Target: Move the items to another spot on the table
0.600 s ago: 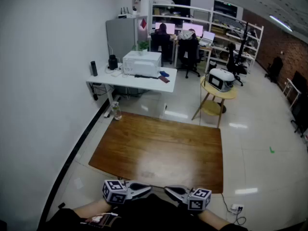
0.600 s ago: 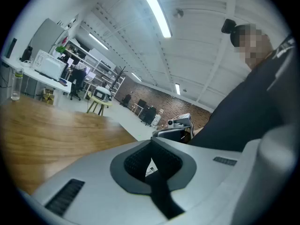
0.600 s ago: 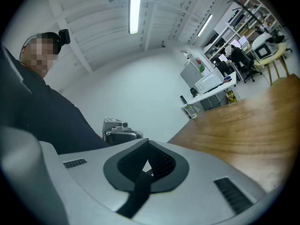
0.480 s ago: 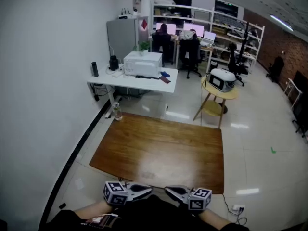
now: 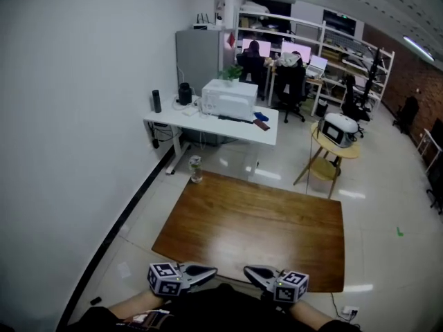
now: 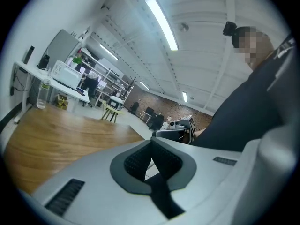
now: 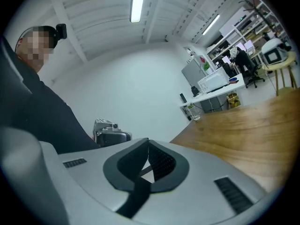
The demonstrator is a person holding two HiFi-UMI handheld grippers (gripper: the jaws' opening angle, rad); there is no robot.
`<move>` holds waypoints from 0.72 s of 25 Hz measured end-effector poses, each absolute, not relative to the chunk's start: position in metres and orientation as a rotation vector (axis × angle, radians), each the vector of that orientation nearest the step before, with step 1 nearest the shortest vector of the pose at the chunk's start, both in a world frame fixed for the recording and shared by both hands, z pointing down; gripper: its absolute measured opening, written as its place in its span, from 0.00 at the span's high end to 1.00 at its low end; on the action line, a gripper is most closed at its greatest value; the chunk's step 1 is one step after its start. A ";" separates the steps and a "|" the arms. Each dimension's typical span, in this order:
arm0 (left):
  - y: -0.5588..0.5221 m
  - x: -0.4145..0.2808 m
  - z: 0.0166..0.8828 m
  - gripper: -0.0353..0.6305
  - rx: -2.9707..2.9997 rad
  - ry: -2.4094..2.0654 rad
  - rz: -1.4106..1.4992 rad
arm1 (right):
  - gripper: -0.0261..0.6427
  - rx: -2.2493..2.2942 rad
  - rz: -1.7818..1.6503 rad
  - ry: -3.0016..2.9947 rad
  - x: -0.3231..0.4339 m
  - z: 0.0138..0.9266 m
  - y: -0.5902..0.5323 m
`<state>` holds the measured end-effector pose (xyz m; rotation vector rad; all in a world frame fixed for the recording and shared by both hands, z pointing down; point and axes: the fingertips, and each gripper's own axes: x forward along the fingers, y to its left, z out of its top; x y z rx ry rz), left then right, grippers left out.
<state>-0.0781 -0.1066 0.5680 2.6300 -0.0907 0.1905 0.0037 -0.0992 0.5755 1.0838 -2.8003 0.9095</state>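
**Wooden counter** (image 5: 256,220): brown top with a pale glare patch, seen whole only in the head view. Each gripper view catches just a slanted strip of it.

**Items for moving:** no view shows them, so their place cannot be told.

**Left tongs** (image 5: 210,272): low in the head view, just off the counter's near edge, tip pointing inward at the right tongs (image 5: 249,272). The left gripper view alone shows the ribbed pads (image 6: 140,159) pressed together at the tip with nothing pinched. Just past them it shows the other tool's marker cube (image 6: 180,128) and a far brick wall.

**Right tongs:** mirror the left, tips near each other but apart. The right gripper view shows the pads (image 7: 161,161) meeting at the tip, holding nothing, with the left tool behind them against a white wall.

**Bottle** (image 5: 196,169): upright on the floor by the counter's far left corner. It shows in all three views.

**White counter** (image 5: 208,122): beyond the bottle, bearing a white box-shaped machine (image 5: 227,99).

**Round side table** (image 5: 334,147): at the far right, clear only in the head view.
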 end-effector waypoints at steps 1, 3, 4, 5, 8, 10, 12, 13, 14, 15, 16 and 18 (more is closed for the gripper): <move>-0.120 -0.098 0.568 0.96 2.634 -0.105 0.188 | 0.98 1.095 0.897 -2.788 -0.012 0.578 -0.112; -0.144 -0.132 0.571 0.96 2.639 -0.121 0.199 | 0.97 1.129 0.881 -2.762 -0.040 0.579 -0.138; -0.156 -0.147 0.572 0.96 2.641 -0.126 0.211 | 0.97 1.153 0.866 -2.753 -0.053 0.576 -0.154; -0.169 -0.161 0.572 0.96 2.644 -0.132 0.224 | 0.93 1.170 0.839 -2.747 -0.066 0.573 -0.170; -0.210 -0.193 0.577 0.96 2.638 -0.172 0.238 | 0.93 1.148 0.733 -2.714 -0.092 0.582 -0.209; -0.232 -0.204 0.580 0.96 2.631 -0.205 0.216 | 0.93 1.129 0.688 -2.714 -0.104 0.579 -0.229; -0.253 -0.210 0.582 0.96 2.636 -0.244 0.202 | 0.93 1.139 0.671 -2.732 -0.110 0.572 -0.252; -0.264 -0.212 0.581 0.96 2.642 -0.265 0.198 | 0.92 1.140 0.665 -2.732 -0.110 0.574 -0.264; -0.275 -0.213 0.580 0.96 2.649 -0.287 0.194 | 0.93 1.135 0.653 -2.728 -0.107 0.577 -0.277; -0.288 -0.212 0.578 0.96 2.657 -0.309 0.190 | 0.93 1.125 0.636 -2.728 -0.105 0.580 -0.290; -0.301 -0.211 0.576 0.96 2.665 -0.334 0.190 | 0.92 1.107 0.617 -2.734 -0.103 0.582 -0.304; -0.327 -0.208 0.577 0.96 2.668 -0.396 0.198 | 0.92 1.050 0.595 -2.750 -0.104 0.586 -0.328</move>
